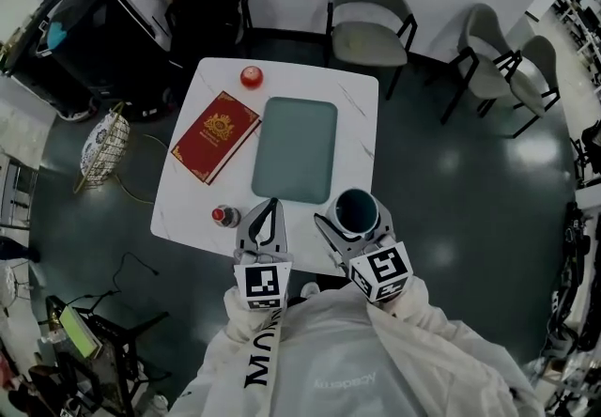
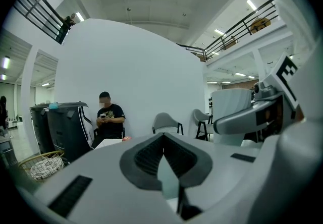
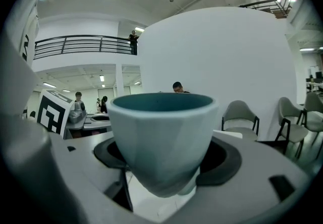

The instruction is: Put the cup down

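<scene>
step in hand, as i judge it: transport, with set-down not yet done. the right gripper (image 3: pixel 166 165) clamps the cup (image 1: pixel 357 209) upright by its lower wall. the cup sits at lower centre of the head view, over the near edge of the white table (image 1: pixel 362 96). the left gripper (image 1: pixel 271 208) is closed on nothing. the next move calls for lowering the cup level onto bare tabletop, then parting the jaws. the head view shows the cup's place on the table; only the right gripper view shows the pads against its wall.
</scene>
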`<state>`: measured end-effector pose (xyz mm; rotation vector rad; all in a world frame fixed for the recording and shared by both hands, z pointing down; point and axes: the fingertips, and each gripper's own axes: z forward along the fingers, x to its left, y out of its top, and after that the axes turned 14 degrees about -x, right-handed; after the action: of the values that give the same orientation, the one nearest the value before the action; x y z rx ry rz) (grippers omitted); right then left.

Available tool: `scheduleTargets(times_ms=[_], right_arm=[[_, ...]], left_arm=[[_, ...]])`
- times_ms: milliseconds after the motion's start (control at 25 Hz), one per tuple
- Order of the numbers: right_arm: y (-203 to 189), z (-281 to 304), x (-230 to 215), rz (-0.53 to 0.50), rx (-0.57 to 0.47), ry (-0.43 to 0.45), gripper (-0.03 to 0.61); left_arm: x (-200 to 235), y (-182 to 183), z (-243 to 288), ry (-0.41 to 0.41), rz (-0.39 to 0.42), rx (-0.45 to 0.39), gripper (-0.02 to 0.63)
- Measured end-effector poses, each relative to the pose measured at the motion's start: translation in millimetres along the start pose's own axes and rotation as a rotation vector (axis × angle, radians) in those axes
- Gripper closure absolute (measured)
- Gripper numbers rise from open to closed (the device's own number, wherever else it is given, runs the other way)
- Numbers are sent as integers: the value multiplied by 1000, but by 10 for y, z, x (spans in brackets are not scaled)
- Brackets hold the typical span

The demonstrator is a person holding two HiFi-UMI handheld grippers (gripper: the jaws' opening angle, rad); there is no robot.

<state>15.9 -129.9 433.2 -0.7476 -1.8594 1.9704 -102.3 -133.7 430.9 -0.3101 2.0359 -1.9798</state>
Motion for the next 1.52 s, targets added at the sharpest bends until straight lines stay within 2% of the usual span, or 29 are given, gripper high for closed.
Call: scheduleTargets(times_ms=[1040,1520], right_arm=[[-254,1230,-713,-6,38,102,202],[-543,1773,-977,-11,79,165,202]], left_arm=[[419,-483,1111,59,15,84,603],[608,-732,1554,102,5,115,603]])
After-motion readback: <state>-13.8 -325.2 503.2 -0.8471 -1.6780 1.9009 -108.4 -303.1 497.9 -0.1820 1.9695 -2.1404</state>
